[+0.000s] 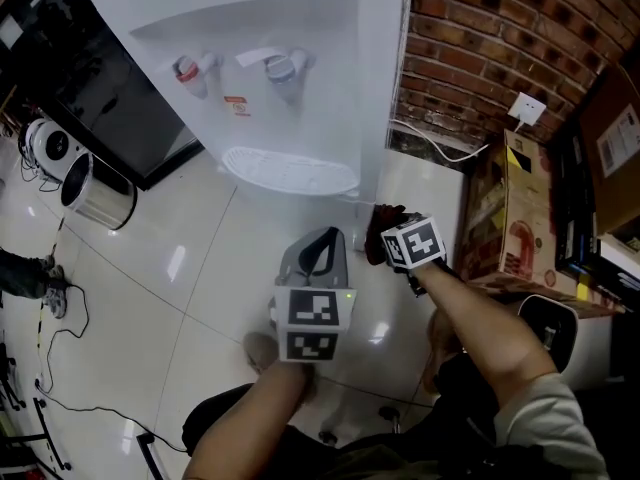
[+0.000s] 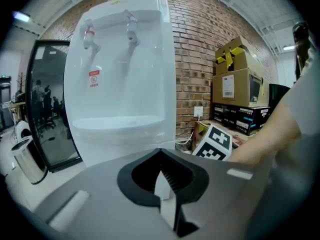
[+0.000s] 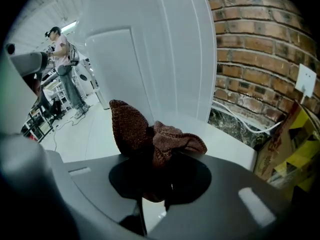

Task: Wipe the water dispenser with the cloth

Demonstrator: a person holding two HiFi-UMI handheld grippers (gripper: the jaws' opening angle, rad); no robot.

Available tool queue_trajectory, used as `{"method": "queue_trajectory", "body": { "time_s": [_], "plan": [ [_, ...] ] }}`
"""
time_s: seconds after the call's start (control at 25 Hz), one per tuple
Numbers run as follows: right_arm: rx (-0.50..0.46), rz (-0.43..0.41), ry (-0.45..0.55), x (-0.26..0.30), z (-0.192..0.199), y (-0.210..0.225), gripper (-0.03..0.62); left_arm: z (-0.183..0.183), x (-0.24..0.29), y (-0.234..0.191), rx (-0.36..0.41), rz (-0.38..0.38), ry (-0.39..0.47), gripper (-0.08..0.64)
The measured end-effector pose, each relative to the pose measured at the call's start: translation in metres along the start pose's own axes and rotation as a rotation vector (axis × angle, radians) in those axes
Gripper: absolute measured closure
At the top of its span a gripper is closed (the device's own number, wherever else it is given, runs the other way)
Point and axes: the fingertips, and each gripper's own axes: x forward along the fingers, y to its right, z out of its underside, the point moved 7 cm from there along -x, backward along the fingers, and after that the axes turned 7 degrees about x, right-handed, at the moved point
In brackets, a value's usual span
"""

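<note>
Cloth (image 3: 150,136) between fingers of right gripper (image 3: 152,176)

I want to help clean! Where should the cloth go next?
Probably push the right tool forward until the cloth presses the water dispenser's white side. The tool pinches the bunched cloth, and that side stands right ahead, seemingly not yet touched.

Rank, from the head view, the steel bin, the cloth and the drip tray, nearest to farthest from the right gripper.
1. cloth, in the right gripper's jaws.
2. drip tray, up-left on the dispenser.
3. steel bin, far left on the floor.
</note>
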Motion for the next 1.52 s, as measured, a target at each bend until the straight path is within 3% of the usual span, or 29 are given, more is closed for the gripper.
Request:
{"method": "queue_trajectory", "body": {
  "time_s": [0.48,0.72,0.92,1.24,1.4,1.52],
  "plan": [
    [0.099,0.003,-0.137,0.056,0.037,0.015,0.517,-0.007,-0.001,-0.001,-0.055,0.034,0.019,0.560],
    [0.109,-0.007,-0.165,0.069,0.047,0.017,0.517,-0.020,-0.003,0.005,-0.028,0.035,0.048,0.560],
    [0.095,-0.050,-0.164,0.051,0.045,0.017,0.514,-0.041,-0.003,0.018,0.045,0.028,0.085,0.560],
    [0.015,-0.144,0.016,-0.045,0.028,0.010,0.509,-0.083,-0.021,0.021,0.123,-0.049,0.198,0.560],
    [-0.008,-0.199,0.232,-0.109,-0.020,0.010,0.510,-0.100,-0.025,0.023,0.084,-0.065,0.234,0.560],
    [-0.046,-0.229,0.426,-0.167,-0.073,0.011,0.511,-0.126,-0.030,0.027,0.048,-0.082,0.308,0.560]
  ]
}}
